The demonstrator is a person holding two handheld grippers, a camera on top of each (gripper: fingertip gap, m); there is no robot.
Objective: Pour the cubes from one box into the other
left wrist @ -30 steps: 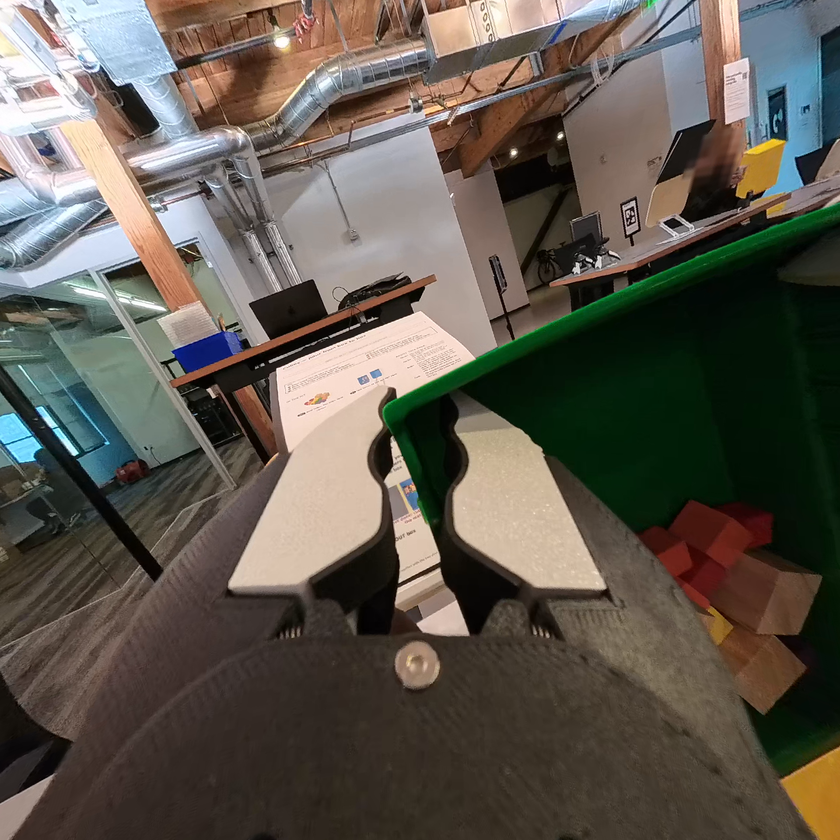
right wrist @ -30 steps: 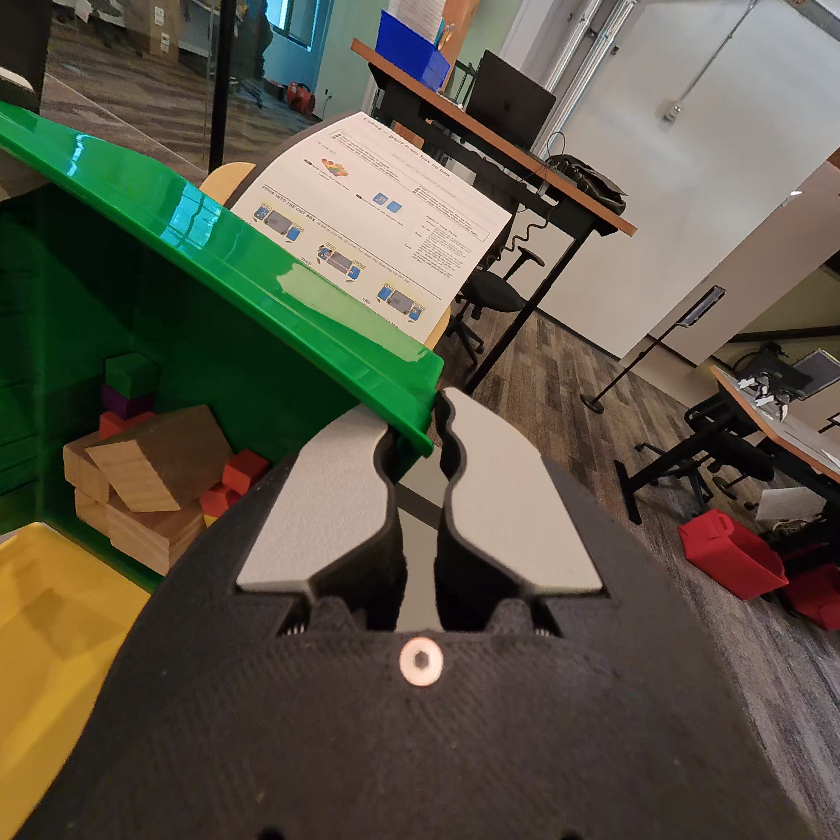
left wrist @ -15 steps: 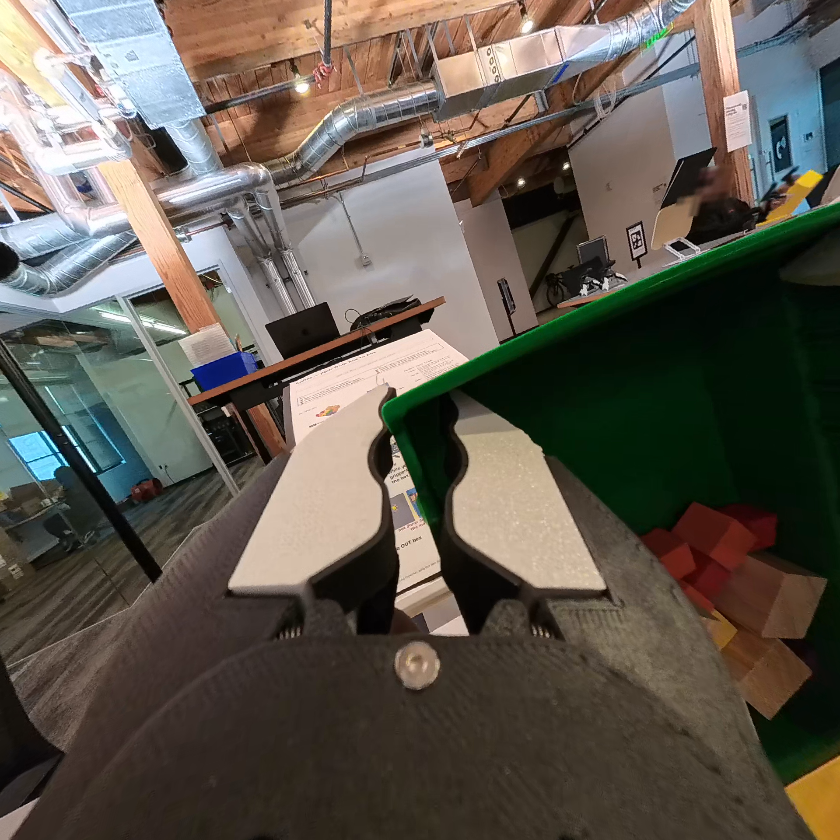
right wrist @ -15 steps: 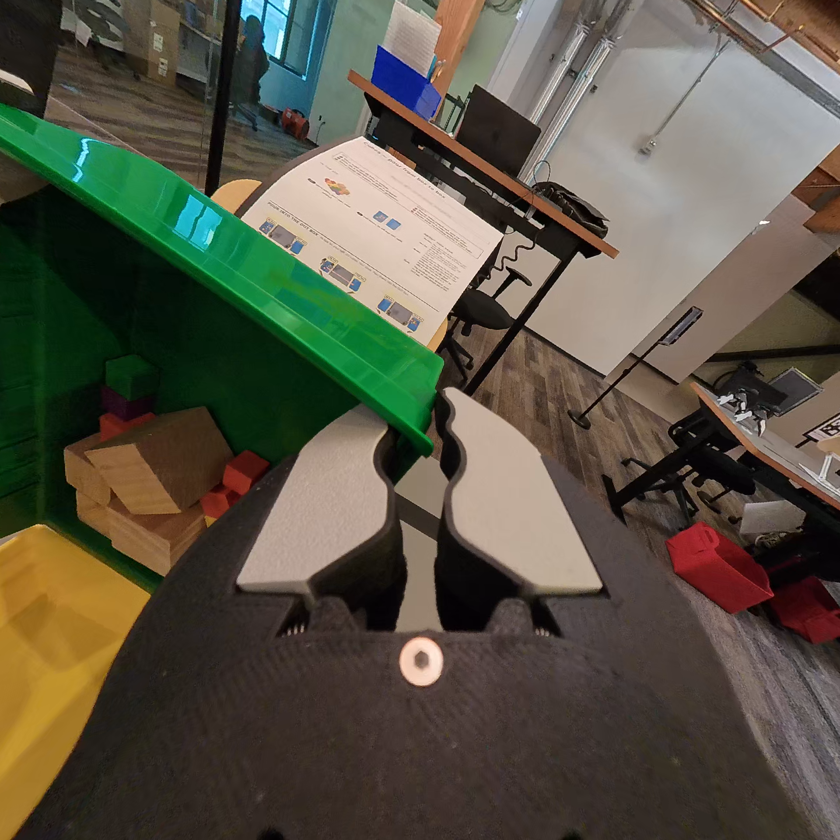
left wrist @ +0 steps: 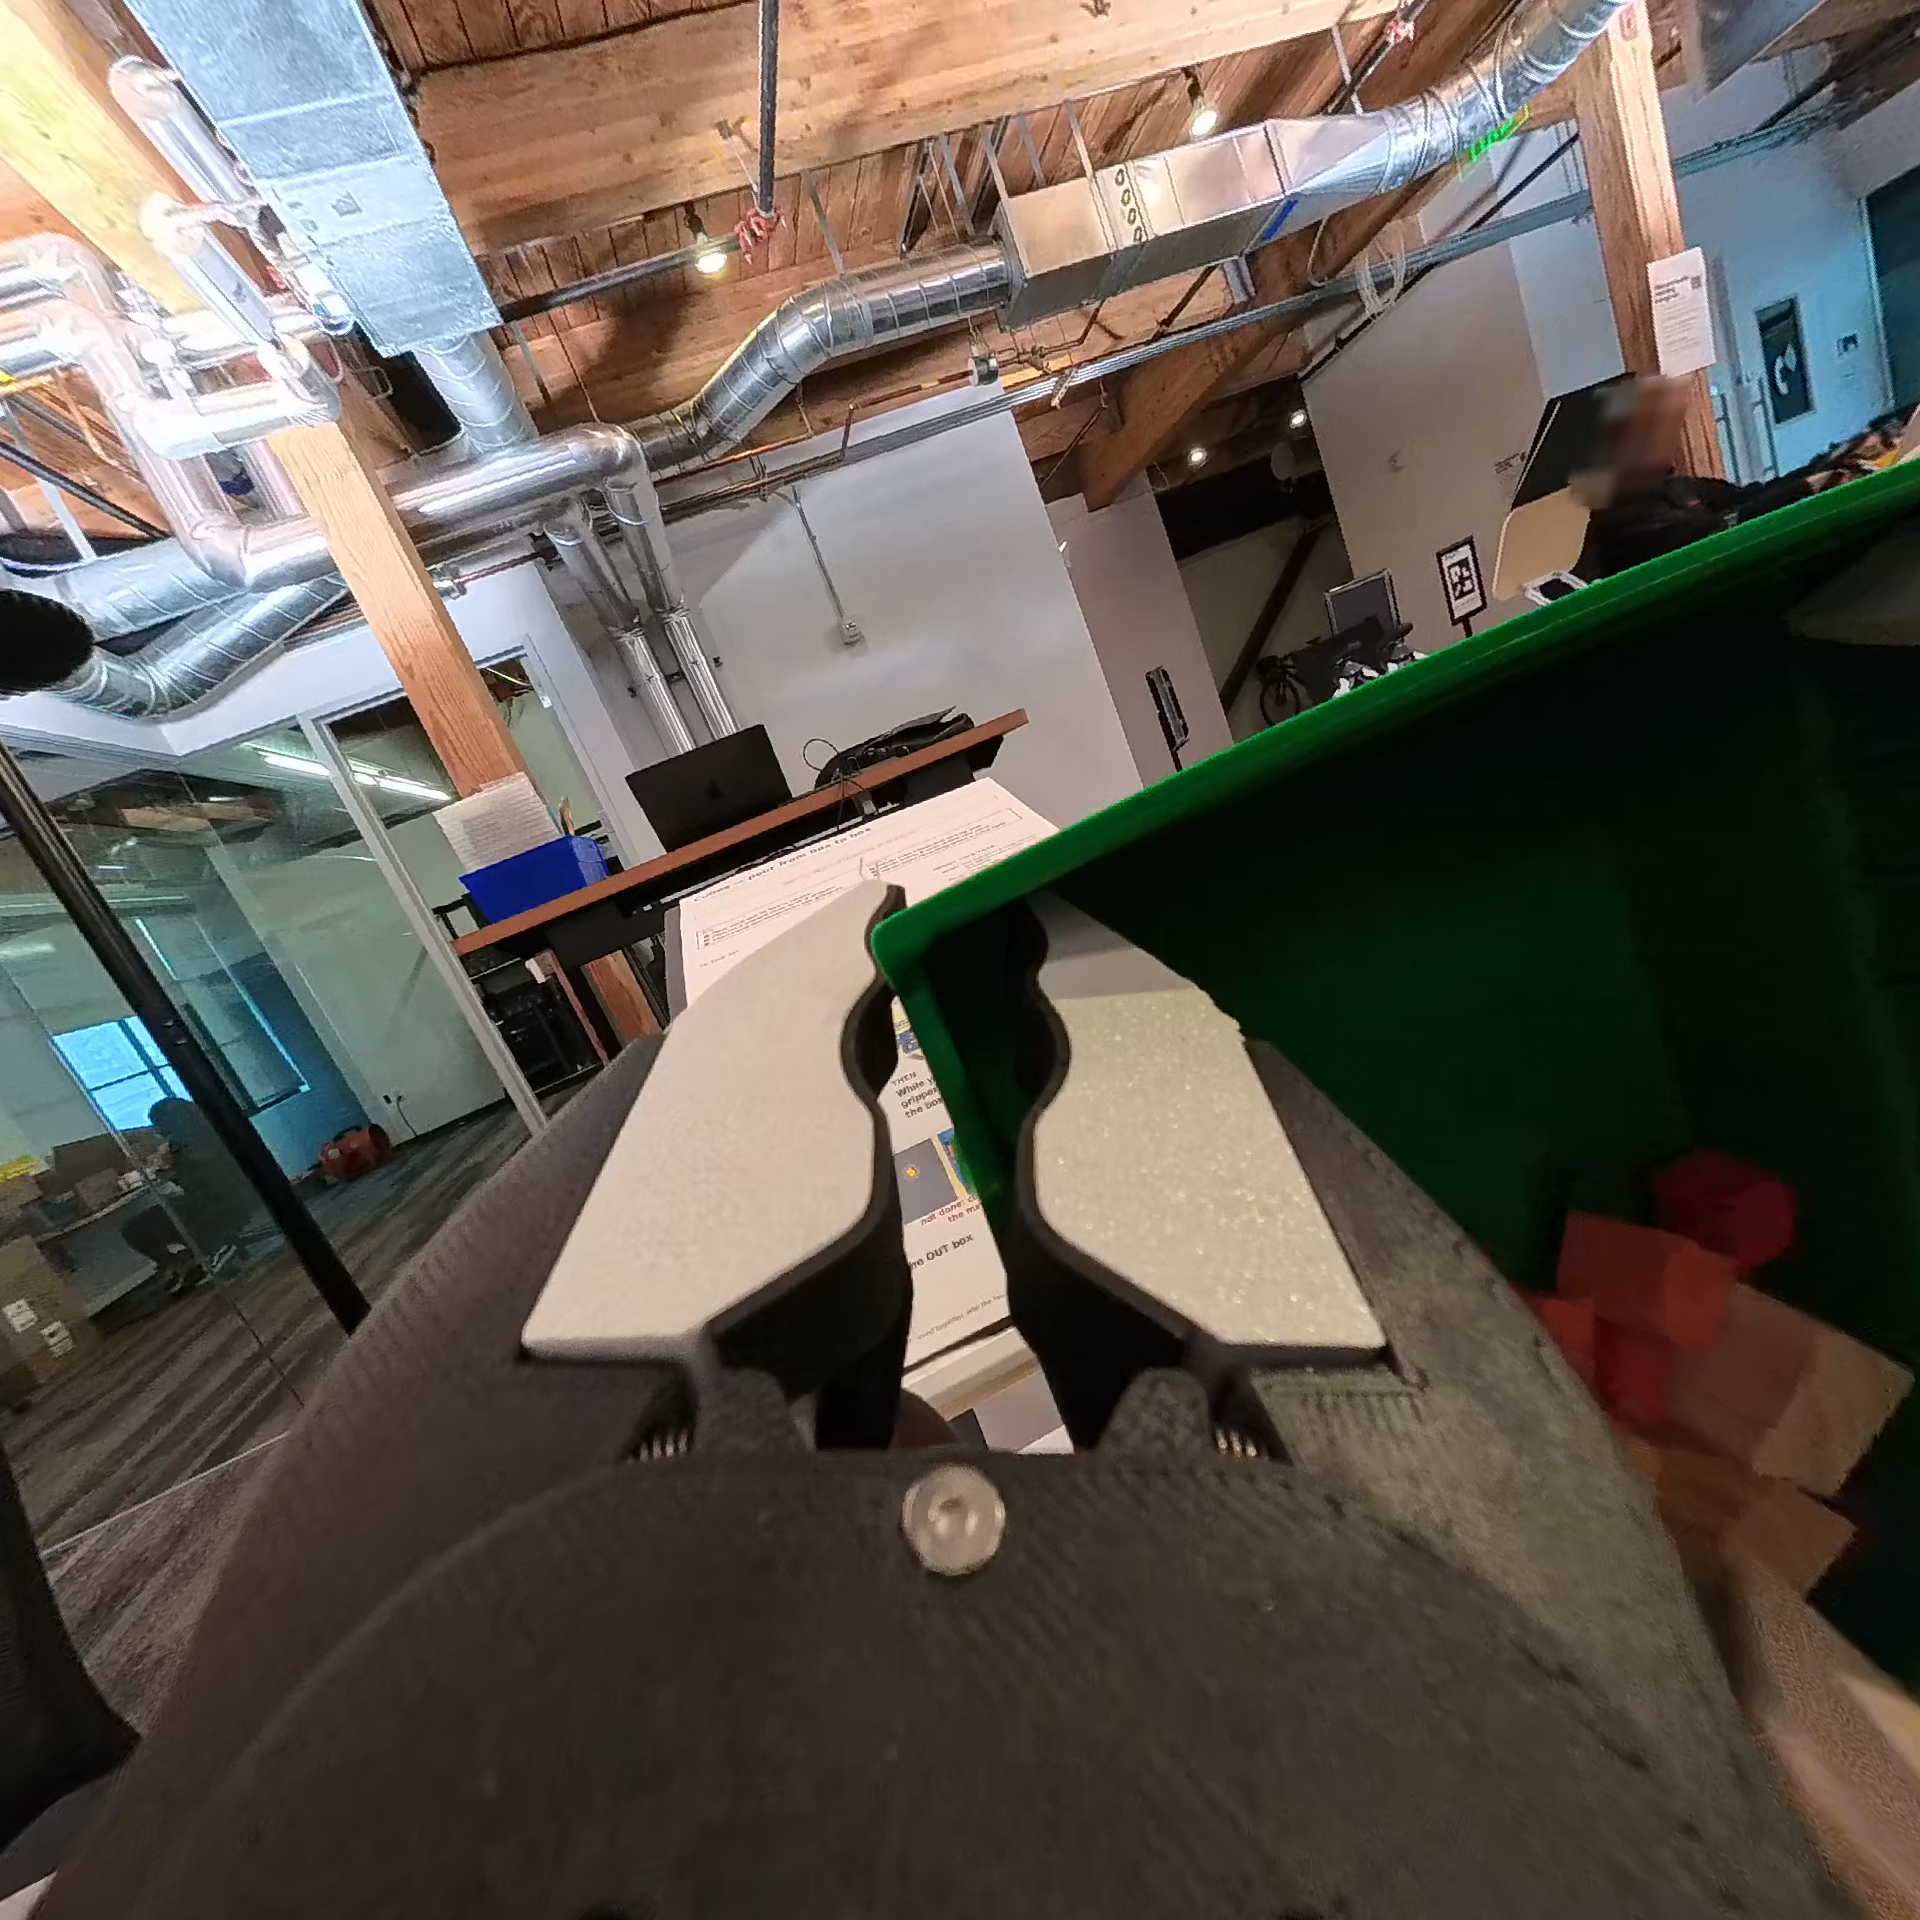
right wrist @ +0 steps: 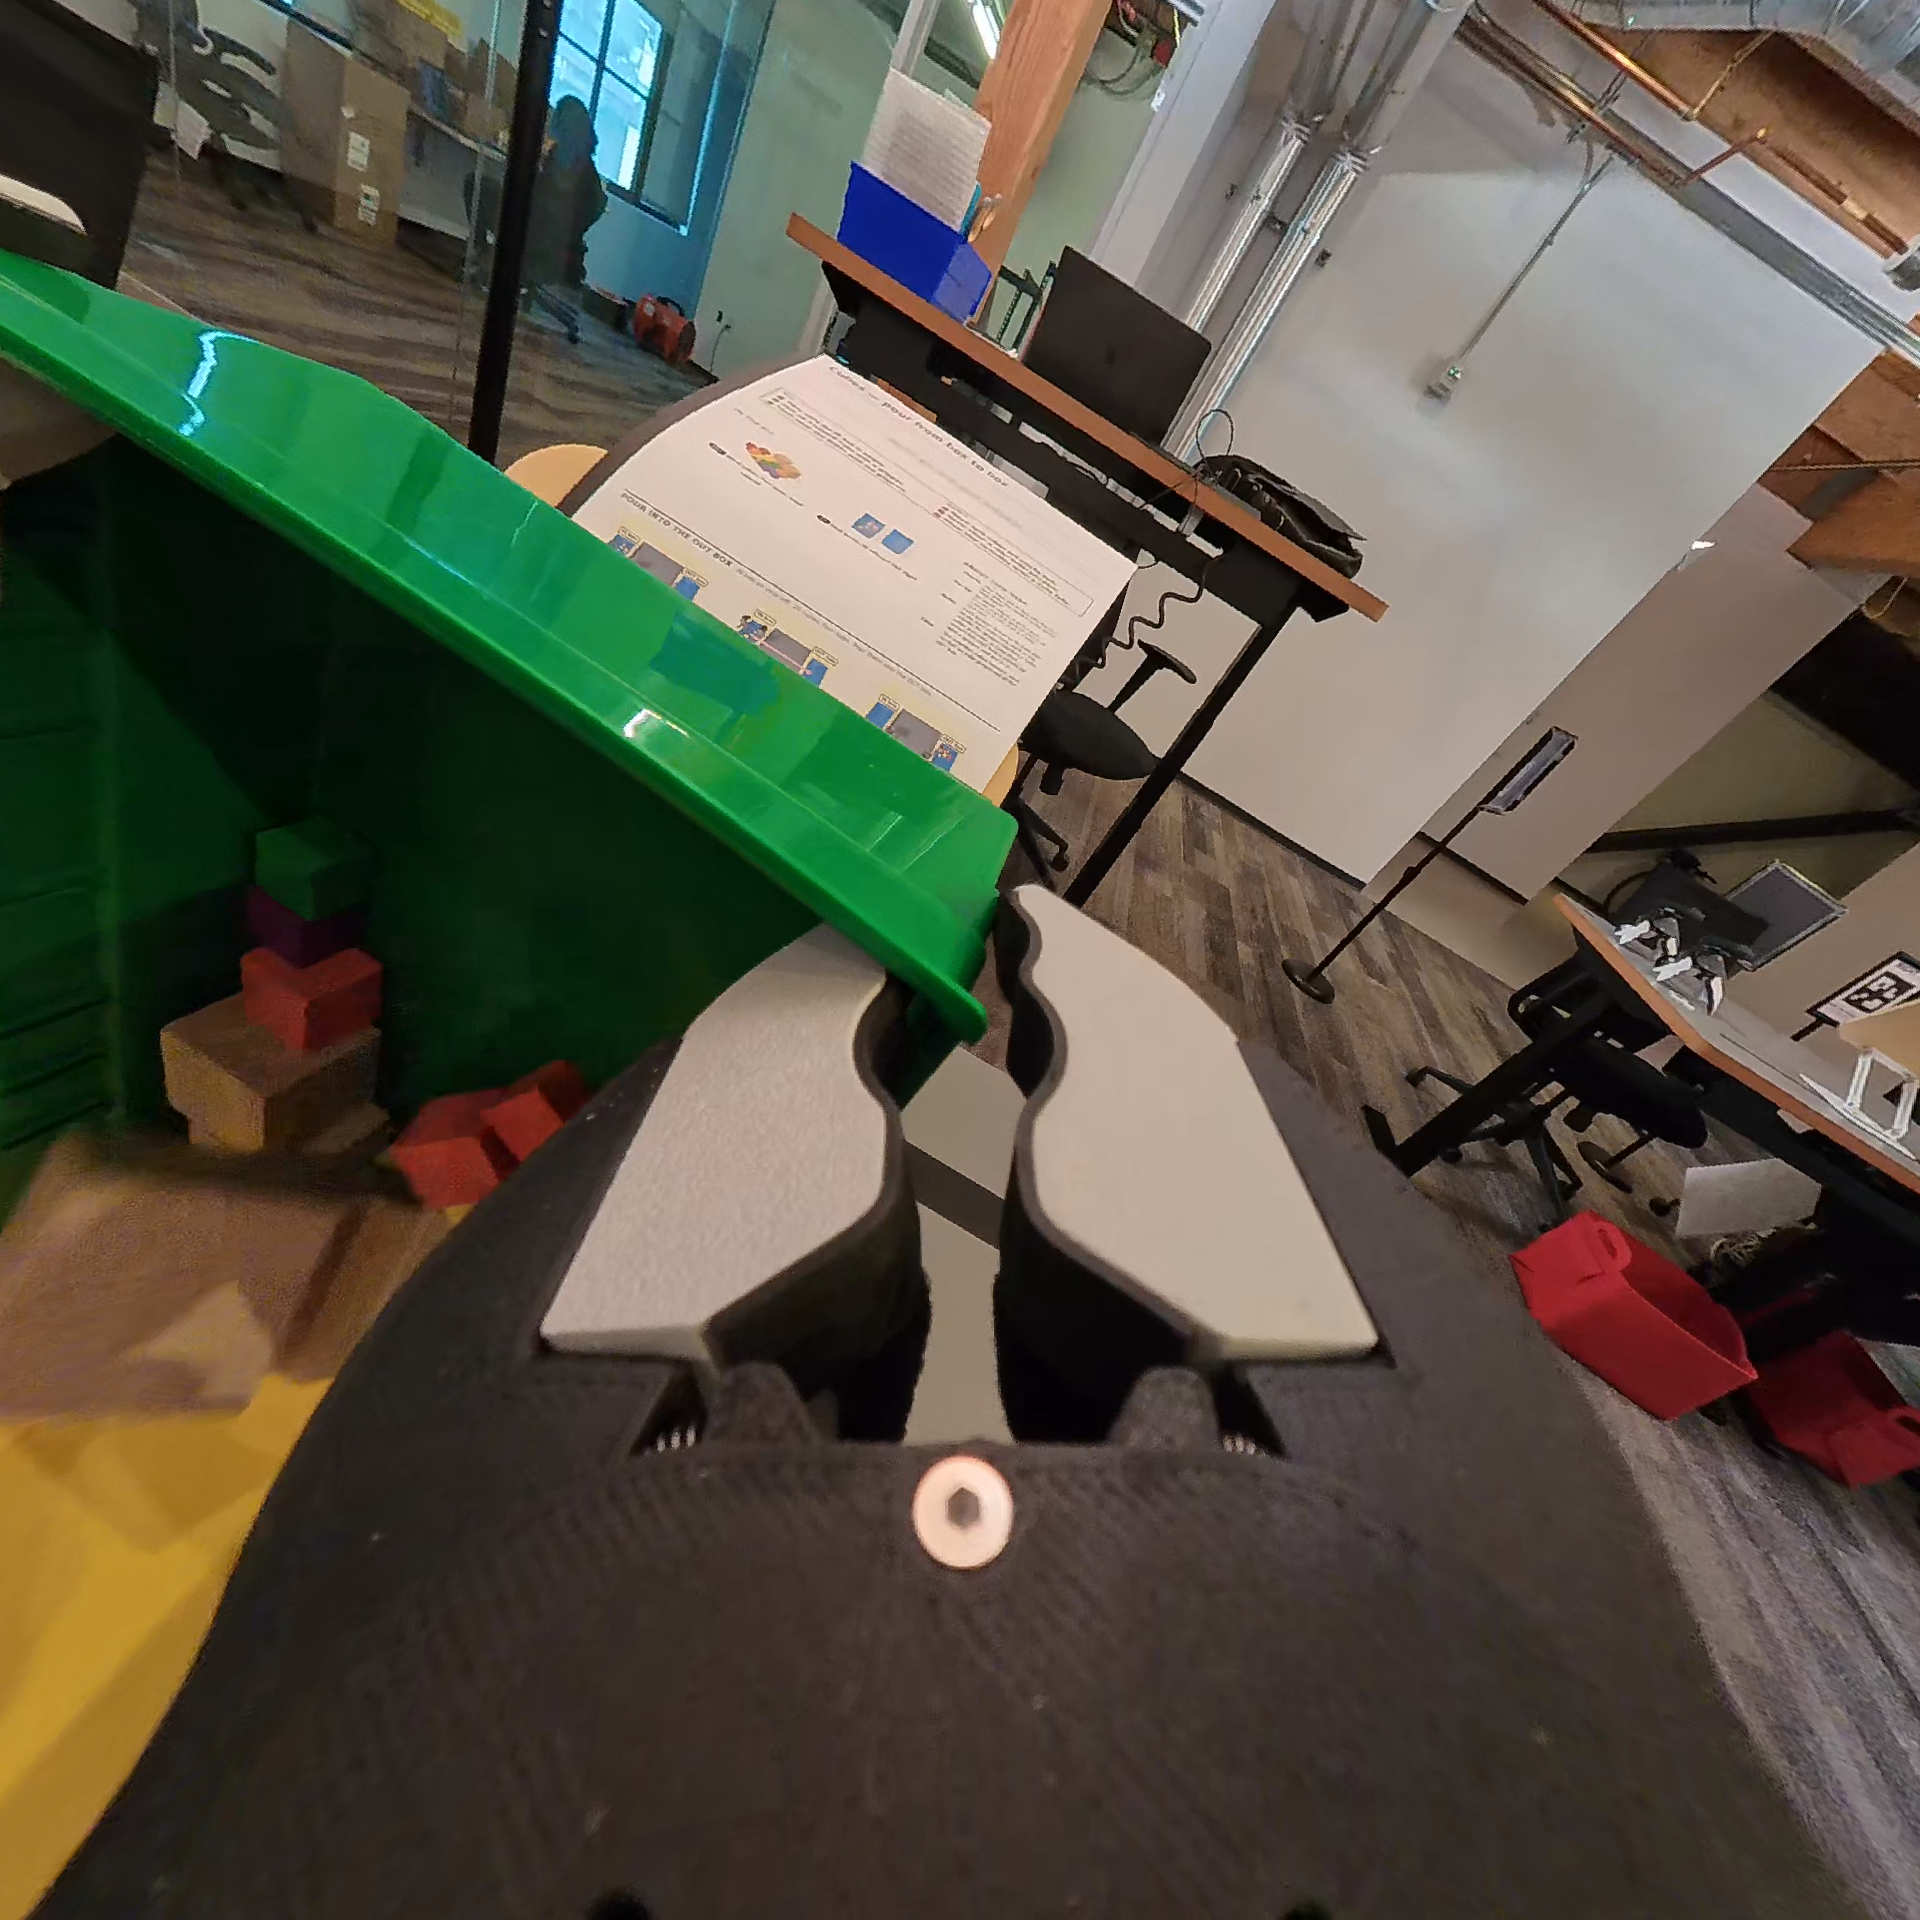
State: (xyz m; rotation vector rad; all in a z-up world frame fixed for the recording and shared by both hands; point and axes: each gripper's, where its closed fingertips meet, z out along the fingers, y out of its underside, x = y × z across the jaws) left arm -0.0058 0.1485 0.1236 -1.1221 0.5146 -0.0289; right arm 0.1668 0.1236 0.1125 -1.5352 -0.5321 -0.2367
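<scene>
Right wrist view: green box tipped over yellow box, cubes spilling.

Both tools pinch the green box's rim at opposite corners: the left gripper and the right gripper are each closed narrow on that thin plastic edge. Risk, as I judge it: the slick rim could slip from the jaws as weight shifts, or too fast a tilt could bounce blocks past the yellow box below. Inside the green box, wooden blocks and red cubes slide toward the grippers; a purple cube and a green cube sit behind.
</scene>
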